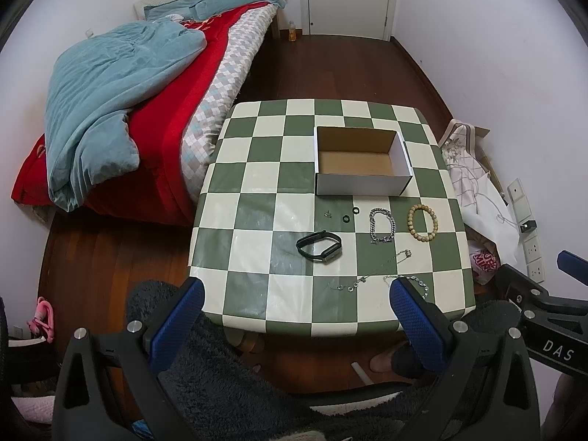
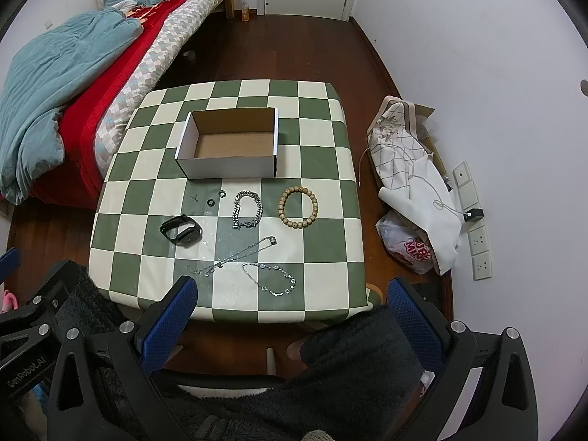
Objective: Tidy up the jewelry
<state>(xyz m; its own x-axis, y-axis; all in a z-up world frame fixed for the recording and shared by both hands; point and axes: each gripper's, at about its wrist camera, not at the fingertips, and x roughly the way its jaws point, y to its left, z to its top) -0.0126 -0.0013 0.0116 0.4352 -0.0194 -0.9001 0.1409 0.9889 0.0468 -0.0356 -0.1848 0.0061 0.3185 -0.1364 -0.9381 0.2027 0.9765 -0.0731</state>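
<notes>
An empty white cardboard box [image 1: 362, 180] [image 2: 228, 169] stands on the green-and-white checkered table [image 1: 257, 191] [image 2: 323, 191]. In front of it lie small black rings [image 1: 355, 211] [image 2: 222, 193], a silver chain bracelet [image 1: 382, 225] [image 2: 248, 209], a wooden bead bracelet [image 1: 422, 222] [image 2: 297, 207], a black fitness band [image 1: 319, 247] [image 2: 181, 230] and thin silver chains [image 1: 400, 255] [image 2: 268, 275]. My left gripper [image 1: 296, 290] is open and empty above the table's near edge. My right gripper [image 2: 290, 290] is open and empty, also at the near edge.
A bed [image 1: 121, 110] with blue and red covers stands left of the table. Bags and cloth [image 2: 415, 191] lie on the floor at the right by the wall sockets. A bottle [image 1: 292, 31] stands by the far door.
</notes>
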